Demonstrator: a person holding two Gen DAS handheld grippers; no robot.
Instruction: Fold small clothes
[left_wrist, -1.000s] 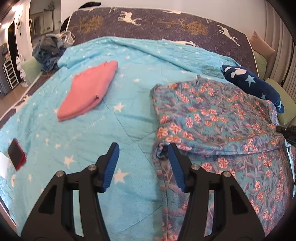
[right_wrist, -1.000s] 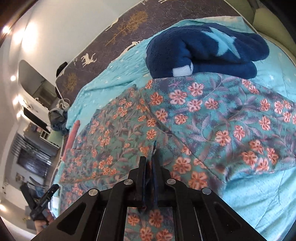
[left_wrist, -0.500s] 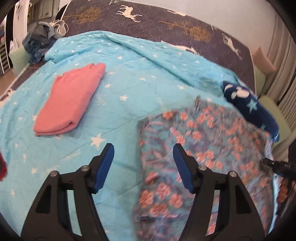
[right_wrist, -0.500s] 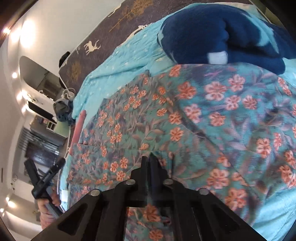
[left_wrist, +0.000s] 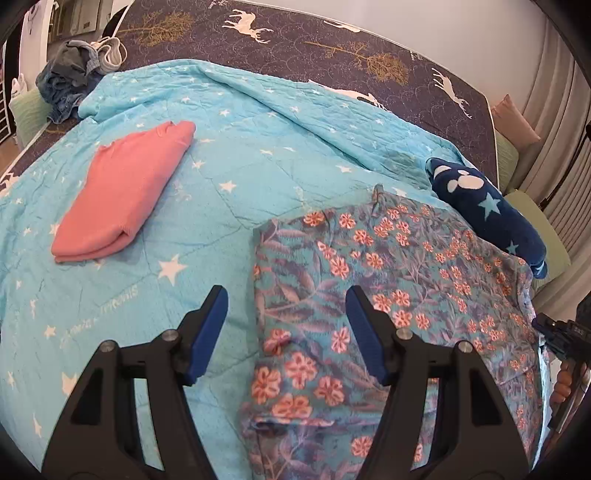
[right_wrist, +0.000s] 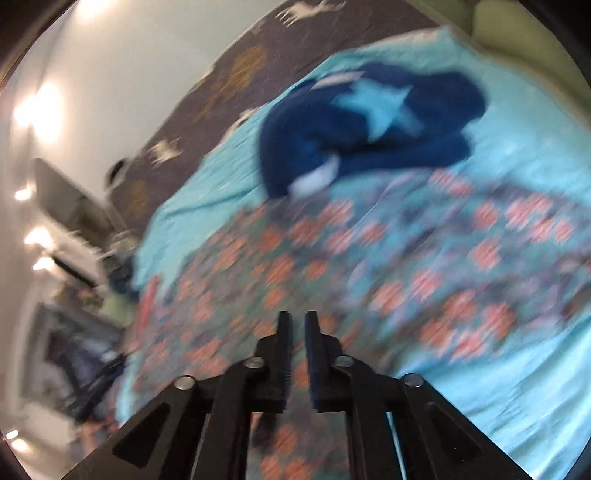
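Where folded, floral garment (left_wrist: 388, 280) now flat.

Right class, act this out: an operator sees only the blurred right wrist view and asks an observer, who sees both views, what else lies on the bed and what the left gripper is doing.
Operator: I can make out the floral garment. Is anything already folded?
Observer: Yes. A pink garment lies folded on the star blanket, apart from the floral one.
Operator: And the left gripper?
Observer: The left gripper hovers over the floral garment's left edge. Its jaws have just been opening and grip nothing.
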